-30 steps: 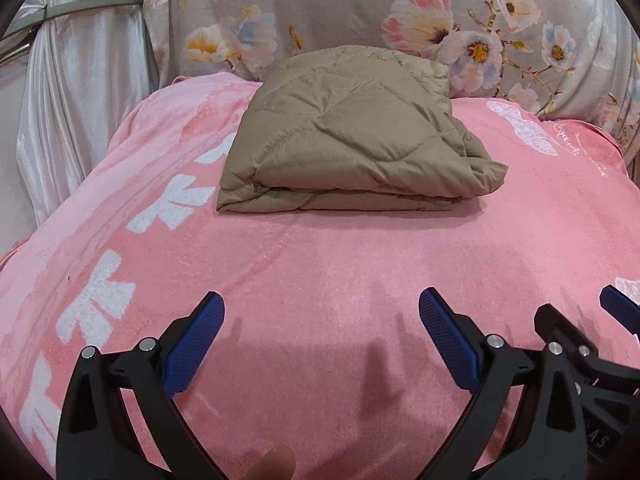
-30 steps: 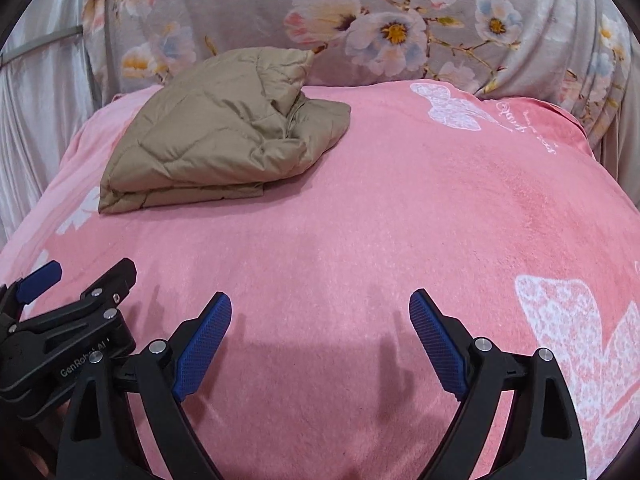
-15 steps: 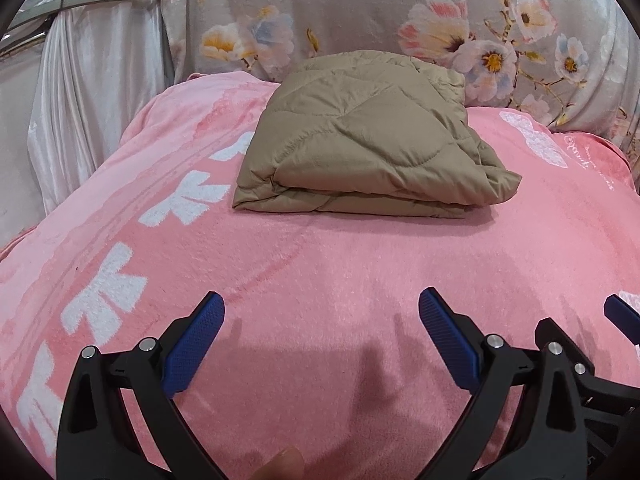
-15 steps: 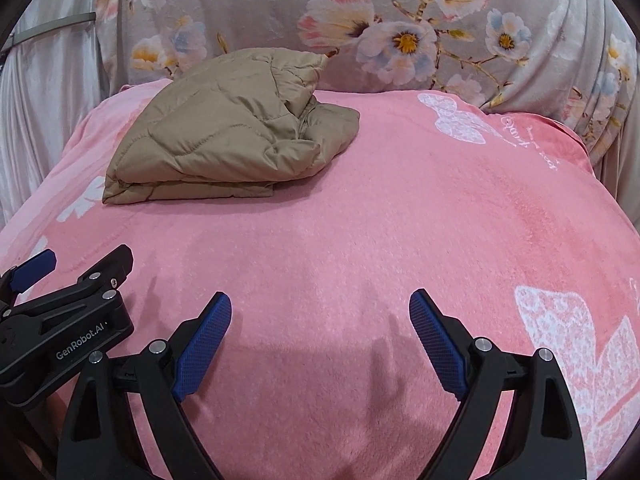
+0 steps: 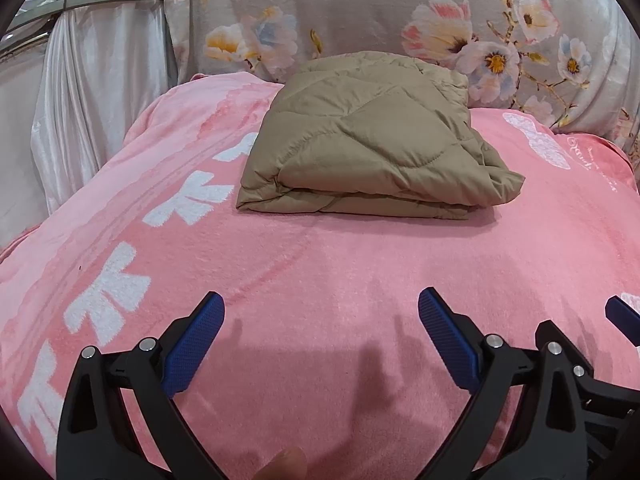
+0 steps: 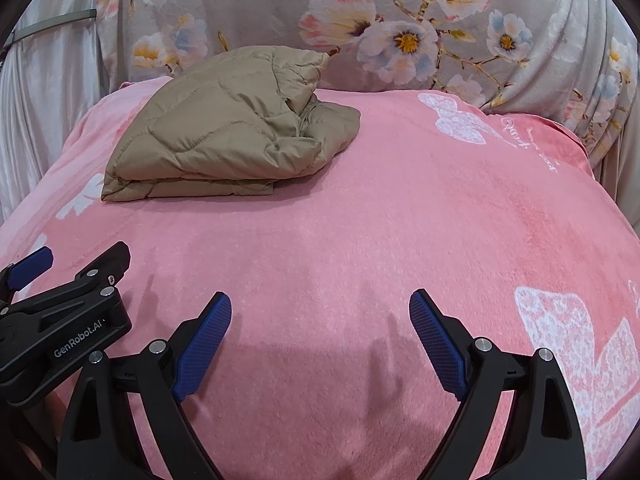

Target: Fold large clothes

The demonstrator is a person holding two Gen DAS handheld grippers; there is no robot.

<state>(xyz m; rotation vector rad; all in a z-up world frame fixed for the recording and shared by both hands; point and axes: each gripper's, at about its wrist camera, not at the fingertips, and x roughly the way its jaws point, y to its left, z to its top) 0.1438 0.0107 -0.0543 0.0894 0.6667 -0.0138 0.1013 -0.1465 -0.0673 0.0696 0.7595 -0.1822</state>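
My left gripper [image 5: 320, 334] hangs over the pink blanket [image 5: 340, 280] with its jaws spread wide and nothing between them; my right gripper [image 6: 320, 330] is the same, jaws wide and empty. The folded tan quilted jacket [image 5: 372, 152] lies on the blanket in the upper middle of the left wrist view and in the upper left of the right wrist view, well apart from both sets of jaws, its far edge near the grey floral cloth [image 5: 380, 12] behind. In the lower left of the right wrist view the black body of my left gripper reads "GenRobot.AI" in white letters. Cursive white writing runs along the blanket's upper right, beside a white butterfly print [image 6: 458, 120], too small to read. A silvery curtain [image 5: 92, 92] hangs at upper left.
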